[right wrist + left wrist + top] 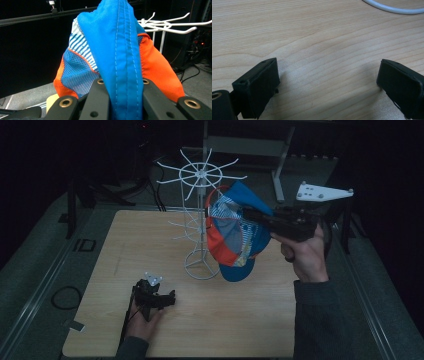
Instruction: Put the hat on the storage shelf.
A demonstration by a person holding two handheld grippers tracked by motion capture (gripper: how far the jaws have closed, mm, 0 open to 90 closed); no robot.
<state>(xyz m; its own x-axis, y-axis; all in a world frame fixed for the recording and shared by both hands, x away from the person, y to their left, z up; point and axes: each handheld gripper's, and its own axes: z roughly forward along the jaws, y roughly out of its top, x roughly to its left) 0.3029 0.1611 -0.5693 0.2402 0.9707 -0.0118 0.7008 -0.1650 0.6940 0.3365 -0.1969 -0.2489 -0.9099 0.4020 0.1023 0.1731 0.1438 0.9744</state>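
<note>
A blue, orange and striped cap hangs in the air beside the white wire hook stand, just right of its pole. My right gripper is shut on the cap's blue fabric, held up by a hand at the right. Up close, the blue band of the cap runs between the right gripper's two black jaws, with mesh and orange panels on either side. My left gripper rests low on the wooden table near the front left. Its jaws stand wide apart with bare wood between them; my left gripper holds nothing.
The stand's round wire base sits mid-table, and a piece of its white base ring curves past the left gripper. White hooks stick out behind the cap. A grey frame and cables lie on the dark floor beyond the table.
</note>
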